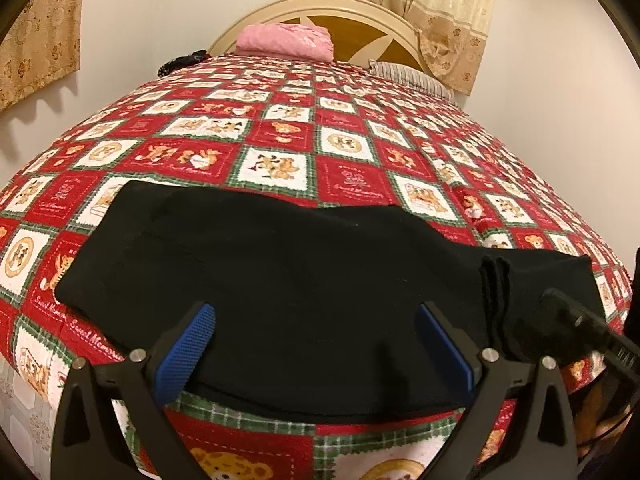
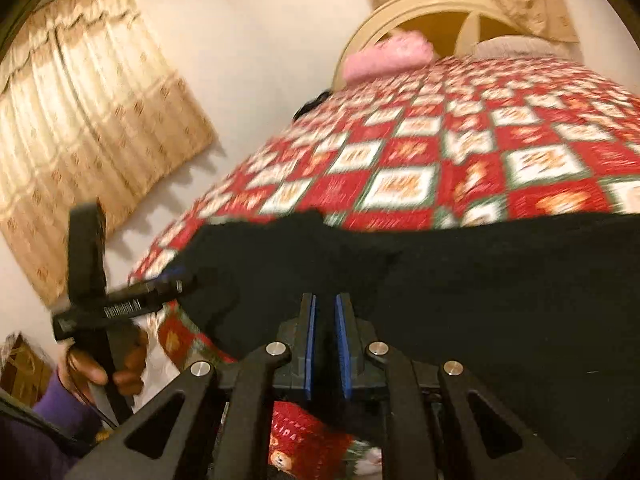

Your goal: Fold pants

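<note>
Black soft knit pants (image 1: 280, 280): limp, light; left gripper (image 1: 316, 344) spread, right gripper (image 2: 325, 344) pinching hem w/ pads nearly together — grab near edge.

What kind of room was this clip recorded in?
Most likely a home bedroom: black pants lie on a bed with a red teddy-bear quilt, an arched headboard behind a pink pillow, and patterned curtains on the wall.

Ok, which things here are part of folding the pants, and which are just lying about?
Part of the job:
- black pants
- left claw, open
- right claw, shut on the pants
- bed quilt they lie on

Lying about:
- pink pillow
- striped pillow
- dark item by the headboard
- curtains
</note>
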The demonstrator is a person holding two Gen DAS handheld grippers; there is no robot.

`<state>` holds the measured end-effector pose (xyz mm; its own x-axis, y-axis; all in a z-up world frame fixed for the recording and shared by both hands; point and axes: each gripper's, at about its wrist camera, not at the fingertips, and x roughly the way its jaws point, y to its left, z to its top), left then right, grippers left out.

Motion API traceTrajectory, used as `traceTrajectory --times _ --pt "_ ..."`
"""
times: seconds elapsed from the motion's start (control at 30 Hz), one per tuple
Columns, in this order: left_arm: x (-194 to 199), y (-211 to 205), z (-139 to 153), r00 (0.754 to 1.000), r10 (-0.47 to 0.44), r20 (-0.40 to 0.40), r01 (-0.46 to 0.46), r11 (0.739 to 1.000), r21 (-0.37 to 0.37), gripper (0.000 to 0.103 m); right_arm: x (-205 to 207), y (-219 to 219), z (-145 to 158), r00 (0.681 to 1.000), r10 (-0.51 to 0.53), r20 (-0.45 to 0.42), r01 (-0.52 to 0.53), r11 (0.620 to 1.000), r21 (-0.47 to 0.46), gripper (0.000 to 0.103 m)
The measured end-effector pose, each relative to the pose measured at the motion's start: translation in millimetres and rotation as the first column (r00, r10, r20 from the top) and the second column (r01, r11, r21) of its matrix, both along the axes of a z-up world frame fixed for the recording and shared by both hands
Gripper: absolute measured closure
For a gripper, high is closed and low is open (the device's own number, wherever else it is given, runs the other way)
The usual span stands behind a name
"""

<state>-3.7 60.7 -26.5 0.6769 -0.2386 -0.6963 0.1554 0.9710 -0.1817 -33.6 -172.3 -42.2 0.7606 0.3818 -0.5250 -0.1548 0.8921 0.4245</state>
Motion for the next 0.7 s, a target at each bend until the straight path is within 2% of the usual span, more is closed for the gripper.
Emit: traceTrajectory --times 0.1,0.17,0.23,0.37,0.47,0.53,0.57,0.6,0.7 --pt "3 11 -1 0.999 0.039 -0.005 -0.039 0.999 -0.014 0.001 21 3 -10 0.999 -0.019 -0.04 0.018 1.0 -0.018 0.092" --pt "1 24 1 0.998 0.068 0.001 -0.068 0.998 -0.016 0.001 42 13 -28 0.993 -0.02 -0.119 0.015 0.999 -0.044 0.092" --pt "-2 37 3 0.994 0.111 0.022 -0.111 0.994 0.005 0.001 47 18 -28 0.994 -0.057 -0.093 0.05 0.996 -0.074 0.092" --pt "-10 78 5 0.972 0.229 0.055 -0.23 0.973 0.004 0.001 48 18 -20 0.989 -0.096 -0.116 0.087 0.993 -0.077 0.091" --pt "-16 116 4 0.932 0.36 0.038 -0.357 0.932 -0.062 0.001 26 21 -1 0.995 -0.096 -0.017 0.095 0.995 -0.016 0.09" --pt "-18 129 1 0.911 0.413 0.015 -0.409 0.906 -0.109 0.001 9 32 12 0.994 -0.097 0.054 0.099 0.994 -0.04 0.075" --pt "-19 133 0 0.903 0.429 0.003 -0.425 0.895 -0.131 0.001 2 37 14 0.992 -0.098 0.076 0.101 0.994 -0.041 0.055" --pt "-19 135 -2 0.899 0.438 -0.012 -0.434 0.888 -0.151 0.001 -3 44 16 0.99 -0.099 0.097 0.103 0.994 -0.039 0.041" --pt "-13 127 -10 0.907 0.417 -0.061 -0.421 0.892 -0.163 0.003 -11 66 15 0.993 -0.04 0.109 0.047 0.997 -0.057 0.039"
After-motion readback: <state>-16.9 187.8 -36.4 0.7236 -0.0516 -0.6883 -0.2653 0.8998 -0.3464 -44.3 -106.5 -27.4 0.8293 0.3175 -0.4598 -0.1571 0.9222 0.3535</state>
